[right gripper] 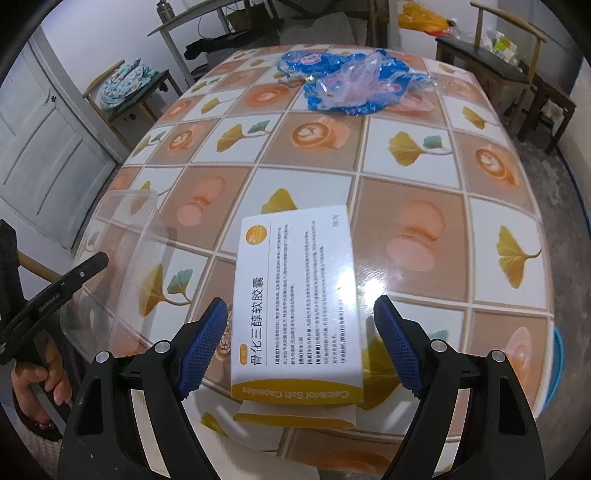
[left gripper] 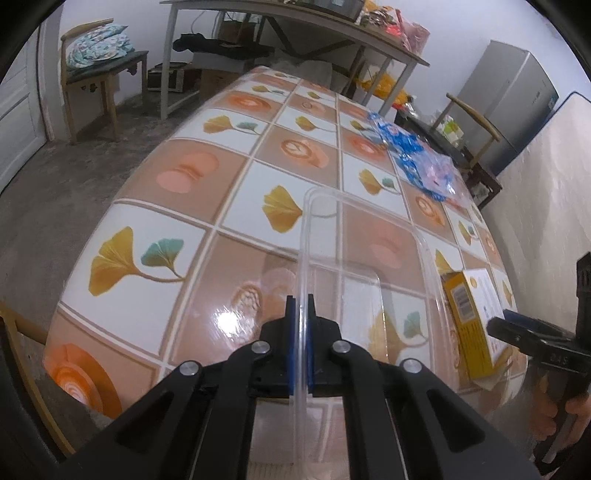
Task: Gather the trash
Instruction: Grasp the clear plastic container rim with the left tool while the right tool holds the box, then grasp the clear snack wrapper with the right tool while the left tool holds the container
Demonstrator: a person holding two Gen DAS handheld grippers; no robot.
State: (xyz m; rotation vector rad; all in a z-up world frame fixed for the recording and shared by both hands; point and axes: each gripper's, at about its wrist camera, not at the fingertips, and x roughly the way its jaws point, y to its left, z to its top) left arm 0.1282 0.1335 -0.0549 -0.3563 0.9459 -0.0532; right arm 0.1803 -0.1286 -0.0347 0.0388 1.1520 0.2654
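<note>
My left gripper (left gripper: 300, 306) is shut on the near wall of a clear plastic container (left gripper: 364, 236), which rests on the patterned table (left gripper: 184, 177). The container also shows in the right wrist view (right gripper: 122, 236) at the left. A white and yellow medicine box (right gripper: 295, 295) lies flat near the table's front edge. My right gripper (right gripper: 301, 343) is open, its blue pads on either side of the box's near end, not touching it. The box shows in the left wrist view (left gripper: 471, 314) beside the container. A crumpled blue and pink plastic bag (right gripper: 354, 81) lies at the table's far side, also in the left wrist view (left gripper: 417, 158).
A chair with a folded quilt (left gripper: 99, 48) stands at the left. A desk (left gripper: 295, 22) with clutter stands behind the table. A dark side table and chair (right gripper: 498, 62) stand at the right, and a grey fridge (left gripper: 509, 99) beyond them.
</note>
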